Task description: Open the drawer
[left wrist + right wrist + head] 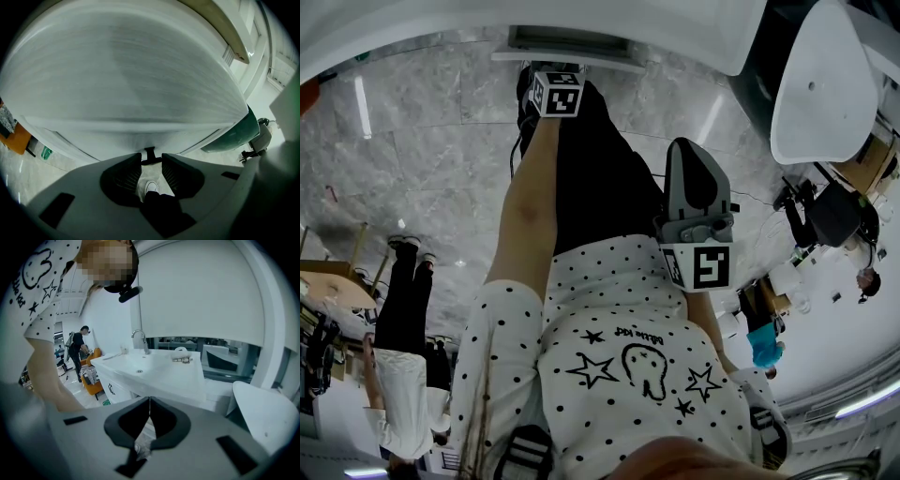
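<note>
The right tool hangs by the hip, its jaws pressed together on nothing; the left tool, held low beyond the leg, has its jaws narrow on a small dark T-shaped pull that bridges the tips; past it the drawer sits low in the white unit ahead of the person's feet. By my reading the grasp is made and the drawing out is what remains; how far out the drawer stands I cannot tell. As for writing: the dotted shirt carries stars, a smiling tooth and one small line of lettering too fine to read; the marker cube bears only a black square pattern; a dark mark on the far sink cabinet is illegible.
</note>
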{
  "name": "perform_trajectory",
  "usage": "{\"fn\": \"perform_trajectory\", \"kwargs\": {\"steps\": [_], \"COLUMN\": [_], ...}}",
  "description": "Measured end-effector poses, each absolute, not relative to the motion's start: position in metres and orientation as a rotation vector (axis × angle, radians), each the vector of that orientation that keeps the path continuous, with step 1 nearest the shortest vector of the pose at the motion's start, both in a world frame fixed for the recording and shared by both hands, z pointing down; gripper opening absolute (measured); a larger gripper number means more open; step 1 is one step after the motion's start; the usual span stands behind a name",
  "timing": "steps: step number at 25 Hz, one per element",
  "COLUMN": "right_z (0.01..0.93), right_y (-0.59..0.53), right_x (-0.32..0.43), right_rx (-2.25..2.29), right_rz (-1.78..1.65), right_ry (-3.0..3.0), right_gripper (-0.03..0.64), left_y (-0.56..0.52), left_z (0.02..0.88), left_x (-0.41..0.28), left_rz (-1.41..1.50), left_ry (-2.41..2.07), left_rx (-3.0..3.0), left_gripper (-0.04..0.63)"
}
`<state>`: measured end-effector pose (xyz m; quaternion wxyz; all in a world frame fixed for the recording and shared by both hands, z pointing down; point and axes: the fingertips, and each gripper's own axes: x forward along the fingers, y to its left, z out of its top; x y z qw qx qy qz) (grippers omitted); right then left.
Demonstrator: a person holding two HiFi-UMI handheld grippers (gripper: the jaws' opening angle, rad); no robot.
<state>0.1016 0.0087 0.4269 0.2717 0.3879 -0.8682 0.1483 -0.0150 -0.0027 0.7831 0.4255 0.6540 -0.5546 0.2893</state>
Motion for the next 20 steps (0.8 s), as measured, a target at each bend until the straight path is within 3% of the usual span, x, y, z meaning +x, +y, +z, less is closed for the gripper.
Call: {"fn": "perform_trajectory", "kwargs": {"steps": [20], "right_z": [0.438], "right_y": [0.021], "right_x": [0.099], "right_rx": [1.016], "right_rz": [0.445], "right_ry": [-2.334], "right_gripper": [0.015], "left_y": [0.009], "left_z": [0.785], "left_x": [-0.012], "left_rz": [0.720], "left_ry": [-1.391], "left_rx": [1.639], "left_gripper": [0.140]}}
